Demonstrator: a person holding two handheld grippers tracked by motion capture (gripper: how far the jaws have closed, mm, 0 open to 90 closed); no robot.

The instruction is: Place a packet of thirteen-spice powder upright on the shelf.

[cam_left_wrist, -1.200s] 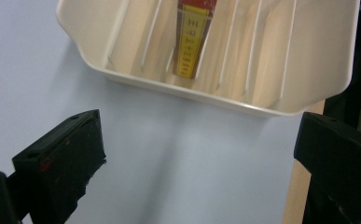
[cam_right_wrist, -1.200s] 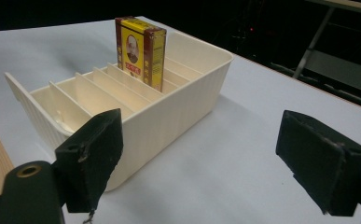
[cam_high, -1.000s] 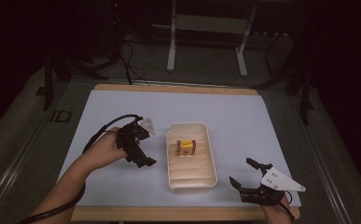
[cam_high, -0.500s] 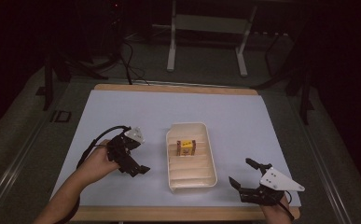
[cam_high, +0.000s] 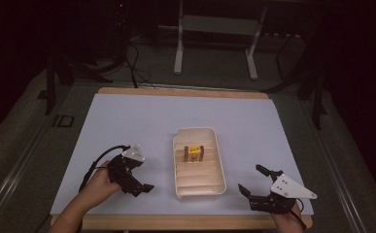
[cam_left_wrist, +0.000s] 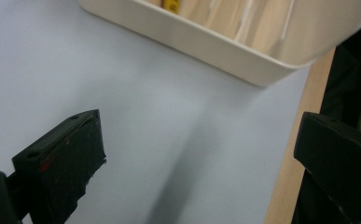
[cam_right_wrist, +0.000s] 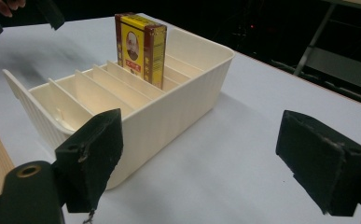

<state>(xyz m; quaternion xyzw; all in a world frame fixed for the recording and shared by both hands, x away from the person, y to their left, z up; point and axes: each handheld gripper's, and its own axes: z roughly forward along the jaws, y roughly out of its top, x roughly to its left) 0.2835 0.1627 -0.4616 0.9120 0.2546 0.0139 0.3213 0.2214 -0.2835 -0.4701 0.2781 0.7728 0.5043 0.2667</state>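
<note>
A cream tray point(cam_high: 215, 170) with several divider slots lies in the middle of the pale blue mat. A small yellow and red box point(cam_high: 194, 153) stands upright in a far slot. My left gripper point(cam_high: 139, 188) is near the front edge, left of the tray, open and holding nothing. Its own view has the wide-apart left gripper point(cam_left_wrist: 197, 154) over bare mat, with the tray's wall point(cam_left_wrist: 225, 46) beyond. My right gripper point(cam_high: 250, 178) sits front right of the tray, open and holding nothing. From the right gripper point(cam_right_wrist: 206, 158) the tray point(cam_right_wrist: 169, 116) and the box point(cam_right_wrist: 141, 46) are close ahead.
The mat point(cam_high: 142, 121) covers a wooden table whose front edge point(cam_high: 176, 222) shows bare wood. A white metal stand point(cam_high: 214, 29) and cables point(cam_high: 132, 58) are on the dark floor behind the table. The other hand point(cam_right_wrist: 3, 4) shows far off in the right gripper view.
My left gripper has pulled back from beside the tray toward the front left of the table. The right gripper, tray and box have stayed put.
</note>
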